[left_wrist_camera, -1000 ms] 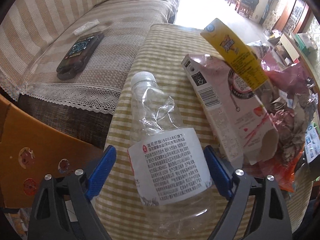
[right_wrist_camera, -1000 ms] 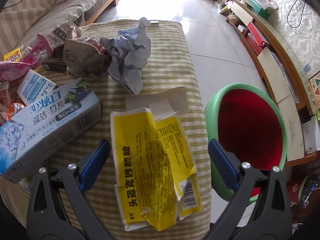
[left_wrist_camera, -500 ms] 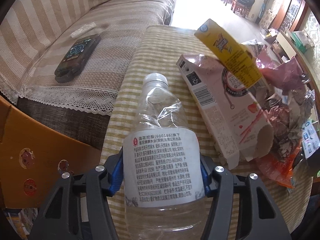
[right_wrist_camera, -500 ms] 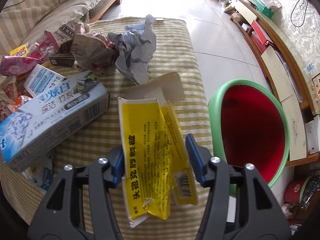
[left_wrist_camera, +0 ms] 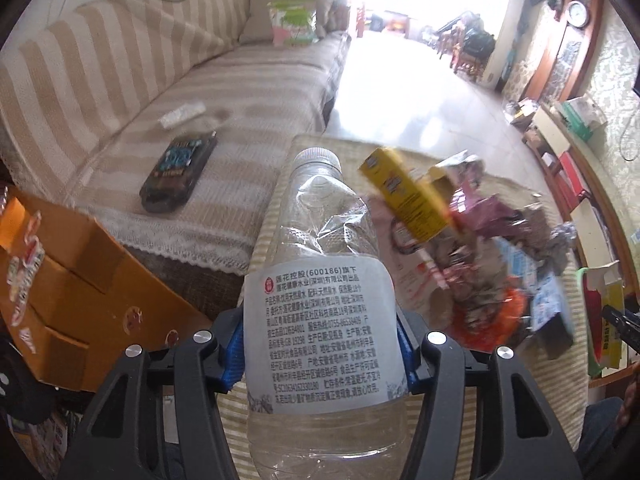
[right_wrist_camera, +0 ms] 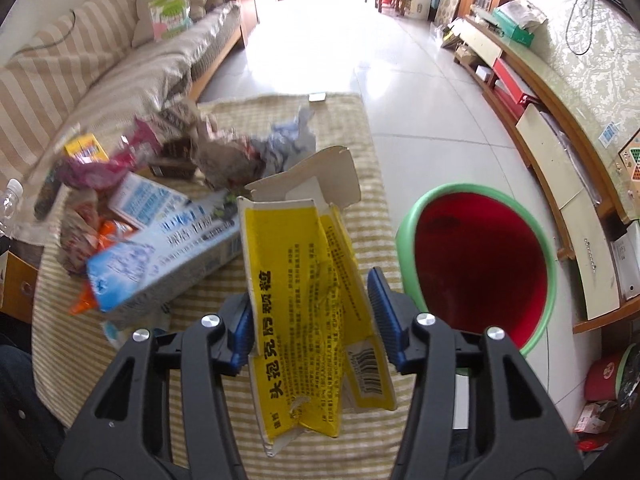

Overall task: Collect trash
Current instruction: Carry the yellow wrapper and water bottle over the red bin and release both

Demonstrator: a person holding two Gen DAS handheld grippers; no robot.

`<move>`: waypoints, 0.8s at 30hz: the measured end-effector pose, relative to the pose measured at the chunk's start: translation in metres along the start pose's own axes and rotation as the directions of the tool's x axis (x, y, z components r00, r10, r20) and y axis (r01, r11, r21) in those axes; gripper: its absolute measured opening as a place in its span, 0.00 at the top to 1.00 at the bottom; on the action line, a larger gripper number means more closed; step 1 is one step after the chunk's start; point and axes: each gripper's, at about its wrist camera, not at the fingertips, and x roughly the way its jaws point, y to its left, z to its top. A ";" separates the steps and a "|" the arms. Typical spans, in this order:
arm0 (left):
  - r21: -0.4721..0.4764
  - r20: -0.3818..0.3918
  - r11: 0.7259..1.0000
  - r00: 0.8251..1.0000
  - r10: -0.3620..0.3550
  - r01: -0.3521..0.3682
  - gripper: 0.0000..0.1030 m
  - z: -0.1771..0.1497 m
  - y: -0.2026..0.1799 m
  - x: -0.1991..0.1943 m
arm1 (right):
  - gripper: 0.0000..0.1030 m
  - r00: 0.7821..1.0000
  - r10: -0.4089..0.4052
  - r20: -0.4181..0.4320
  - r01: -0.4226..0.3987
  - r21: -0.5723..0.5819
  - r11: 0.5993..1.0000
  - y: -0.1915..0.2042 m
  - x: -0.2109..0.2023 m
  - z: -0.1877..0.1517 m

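Striped table cloth (right_wrist_camera: 360,184) fills mid-frame in both views; sofa (left_wrist_camera: 120,80) at upper left, green-rimmed red bin (right_wrist_camera: 480,264) at right of the right wrist view. My left gripper (left_wrist_camera: 320,344) is closed on the crumpled plastic bottle (left_wrist_camera: 320,280) at its label, bottle centre frame, cap pointing away. My right gripper (right_wrist_camera: 312,316) is closed on the flattened yellow carton (right_wrist_camera: 300,300), centre frame, just left of the bin. Note: keep the squeeze steady, carry the carton fully over the bin mouth before letting go; the thin card may slip. Bottle follows.
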 end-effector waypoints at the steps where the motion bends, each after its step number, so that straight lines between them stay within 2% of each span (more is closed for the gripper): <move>1: 0.014 0.012 1.000 1.000 -0.013 0.013 0.47 0.002 -0.007 -0.007 | 0.51 1.000 0.004 0.012 -0.004 0.010 1.000 -0.004 -0.005 0.001; 7: 0.115 0.057 0.985 0.989 -0.136 0.129 0.47 0.019 -0.069 -0.040 | 0.51 0.998 0.001 0.070 -0.006 0.068 0.998 -0.033 -0.030 0.006; 12: 0.239 0.069 0.942 0.963 -0.260 0.237 0.47 0.029 -0.146 -0.055 | 0.51 0.993 -0.014 0.118 -0.001 0.127 0.992 -0.073 -0.048 0.008; 16: 0.329 0.042 0.883 0.930 -0.366 0.333 0.47 0.030 -0.220 -0.059 | 0.51 0.989 -0.035 0.140 0.010 0.177 0.984 -0.113 -0.057 0.010; 18: 0.372 0.008 0.841 0.904 -0.427 0.394 0.47 0.027 -0.259 -0.060 | 0.51 0.988 -0.042 0.147 0.012 0.203 0.979 -0.133 -0.059 0.010; 24: 0.499 -0.091 0.724 0.860 -0.502 0.476 0.47 0.012 -0.370 -0.050 | 0.51 0.987 -0.058 0.151 0.017 0.261 0.965 -0.181 -0.056 0.013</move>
